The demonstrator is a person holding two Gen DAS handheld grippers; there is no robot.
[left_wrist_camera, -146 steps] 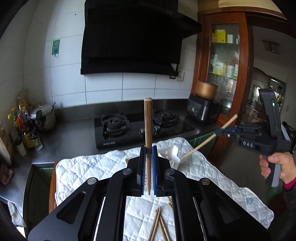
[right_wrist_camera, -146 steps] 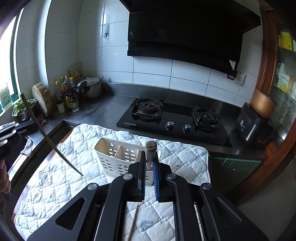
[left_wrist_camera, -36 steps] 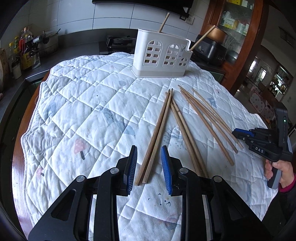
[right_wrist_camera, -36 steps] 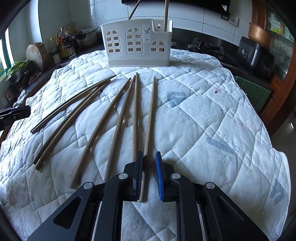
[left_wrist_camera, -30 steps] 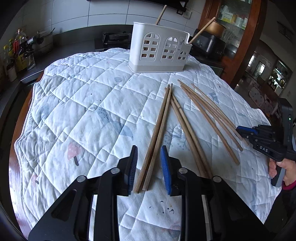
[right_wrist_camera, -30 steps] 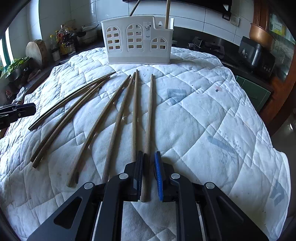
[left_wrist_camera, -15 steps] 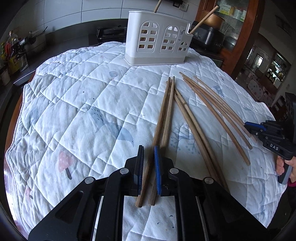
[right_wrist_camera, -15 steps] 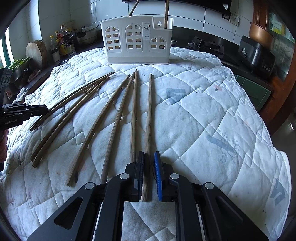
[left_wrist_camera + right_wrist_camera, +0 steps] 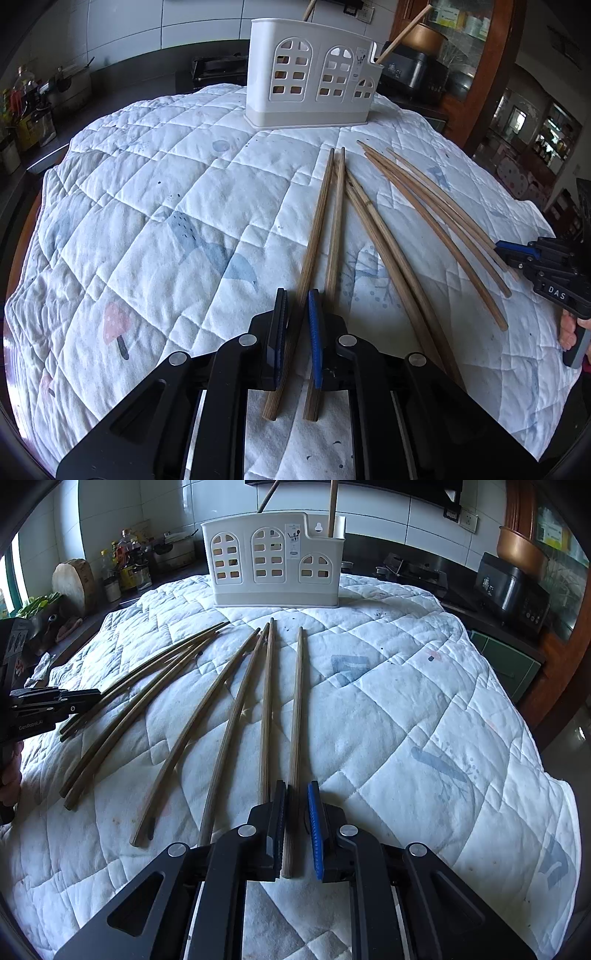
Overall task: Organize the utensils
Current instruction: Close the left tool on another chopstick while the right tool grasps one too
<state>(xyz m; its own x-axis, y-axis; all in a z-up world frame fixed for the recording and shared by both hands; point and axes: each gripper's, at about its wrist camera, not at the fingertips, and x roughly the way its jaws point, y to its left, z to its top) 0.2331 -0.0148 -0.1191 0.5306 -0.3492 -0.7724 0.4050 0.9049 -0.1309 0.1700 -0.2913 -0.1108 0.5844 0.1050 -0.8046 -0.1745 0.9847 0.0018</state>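
- The left gripper (image 9: 297,314) points steeply down at the quilt's near edge, its jaws closed to a narrow gap around one chopstick (image 9: 312,251).
- The right gripper (image 9: 297,805) tilts down likewise, jaws nearly together on another chopstick (image 9: 295,738).
- A hand (image 9: 570,330) grips the right gripper's handle at the quilt's right edge.

Long brown wooden chopsticks (image 9: 236,716) lie flat in a fan in front of the white holder (image 9: 275,559). The holder stands upright. Two more sticks (image 9: 332,506) poke out of its top.
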